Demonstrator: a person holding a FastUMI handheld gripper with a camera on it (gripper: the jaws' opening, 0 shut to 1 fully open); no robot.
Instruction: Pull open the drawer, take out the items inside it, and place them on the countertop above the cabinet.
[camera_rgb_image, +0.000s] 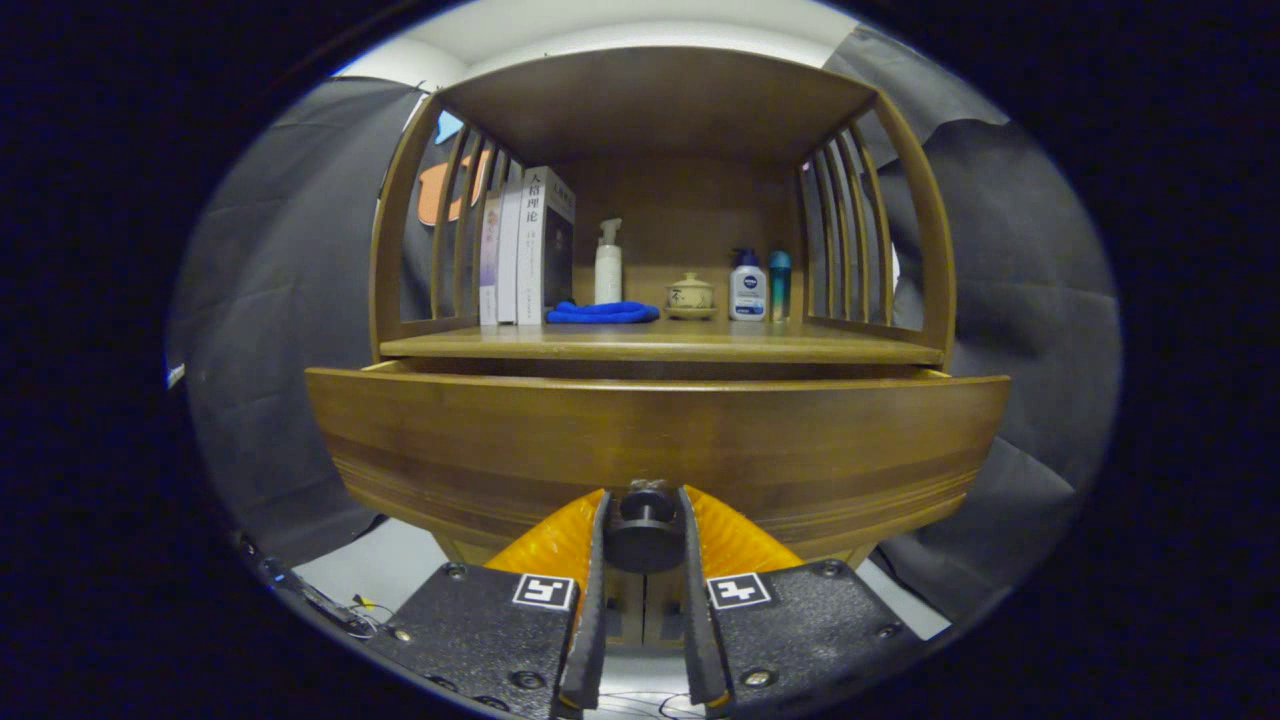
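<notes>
Wooden drawer (655, 440) – slightly open – dark knob (645, 530) on front.

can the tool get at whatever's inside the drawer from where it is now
Probably not yet. The tool is shut on the drawer knob, low in front of the drawer front. The drawer looks only slightly open, and its front panel blocks the way in.

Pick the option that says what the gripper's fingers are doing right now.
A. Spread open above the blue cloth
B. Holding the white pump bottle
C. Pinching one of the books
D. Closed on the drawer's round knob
D: the gripper has one finger pressed on each side of the dark round knob on the drawer front, which stands slightly out from the cabinet.
</notes>
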